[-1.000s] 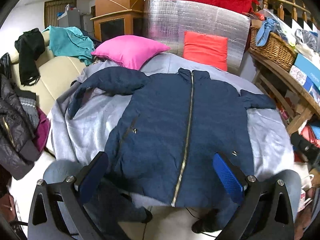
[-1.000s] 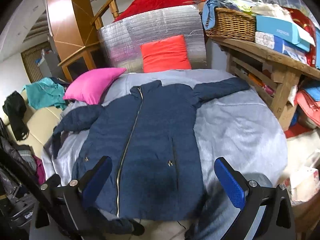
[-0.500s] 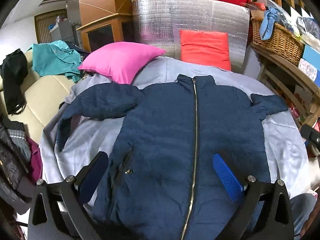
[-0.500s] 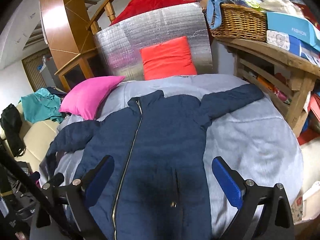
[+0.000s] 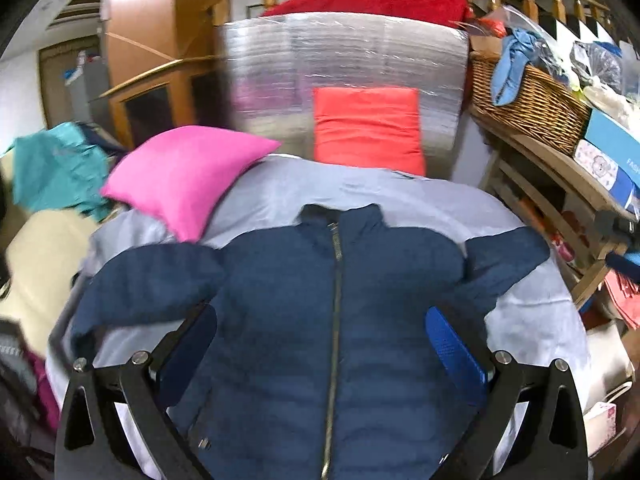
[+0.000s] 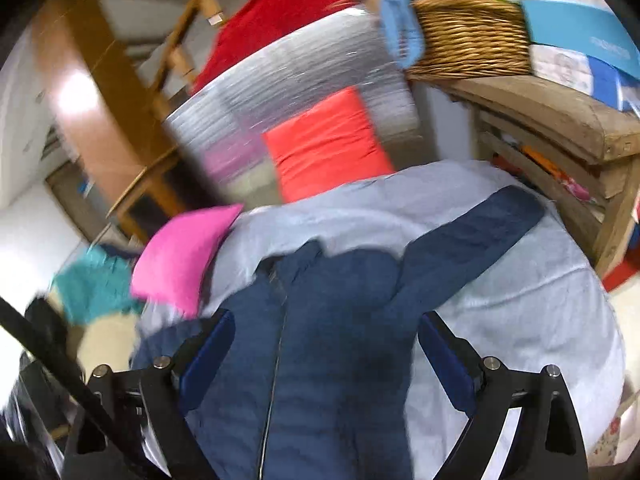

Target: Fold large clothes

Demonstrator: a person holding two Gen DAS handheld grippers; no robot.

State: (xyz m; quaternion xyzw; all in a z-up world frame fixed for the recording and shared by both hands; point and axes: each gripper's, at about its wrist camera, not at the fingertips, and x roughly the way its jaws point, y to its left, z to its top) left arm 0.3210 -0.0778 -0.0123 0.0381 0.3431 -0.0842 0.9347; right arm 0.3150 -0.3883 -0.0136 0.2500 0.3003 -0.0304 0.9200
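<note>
A navy padded jacket (image 5: 320, 304) lies flat and zipped on a grey sheet (image 5: 532, 320), sleeves spread to both sides. It also shows in the right wrist view (image 6: 320, 320). My left gripper (image 5: 320, 344) is open and empty, above the jacket's chest, its blue pads (image 5: 452, 344) either side of the zip. My right gripper (image 6: 324, 356) is open and empty, above the jacket's right chest near the right sleeve (image 6: 472, 240). The jacket's hem is hidden below both views.
A pink cushion (image 5: 188, 176) lies at the sheet's far left, an orange cushion (image 5: 368, 128) against a silver foil panel (image 5: 344, 60) at the back. A wooden shelf with a wicker basket (image 5: 532, 108) stands right. A cream sofa (image 5: 36, 264) with clothes is left.
Both grippers have moved forward over the jacket, from its hem towards the chest and collar. The right wrist view has tilted. Both stay open.
</note>
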